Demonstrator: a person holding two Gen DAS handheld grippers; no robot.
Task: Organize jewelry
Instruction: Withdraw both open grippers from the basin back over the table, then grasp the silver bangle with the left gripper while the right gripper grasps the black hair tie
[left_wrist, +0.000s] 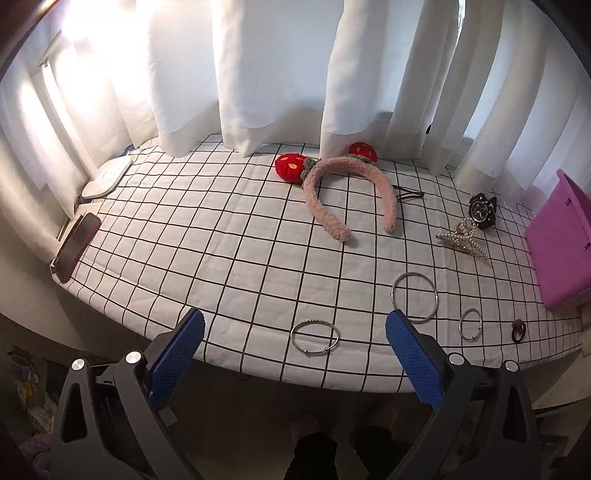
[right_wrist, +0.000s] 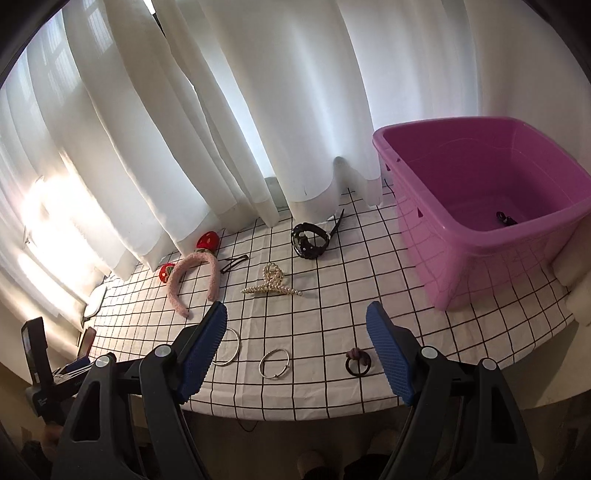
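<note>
Jewelry lies scattered on a checked tablecloth (left_wrist: 207, 236). A pink fuzzy headband (left_wrist: 343, 192) with red strawberries lies at the back; it also shows in the right wrist view (right_wrist: 192, 280). A pearl hair claw (left_wrist: 461, 238) (right_wrist: 273, 282), a black watch (left_wrist: 482, 210) (right_wrist: 310, 238) and a black hair clip (left_wrist: 408, 192) (right_wrist: 233, 263) lie nearby. Three silver bangles lie near the front edge: (left_wrist: 314, 336), (left_wrist: 414, 297), (left_wrist: 470, 324). A dark hair tie (right_wrist: 357, 361) lies in front. My left gripper (left_wrist: 295, 332) is open above the front bangle. My right gripper (right_wrist: 297, 325) is open and empty. A pink bin (right_wrist: 491, 206) holds one dark item (right_wrist: 505, 218).
White curtains (left_wrist: 273, 74) hang along the table's back edge. A phone (left_wrist: 77, 247) and a white object (left_wrist: 107, 177) lie at the far left. The table's front edge runs just ahead of both grippers.
</note>
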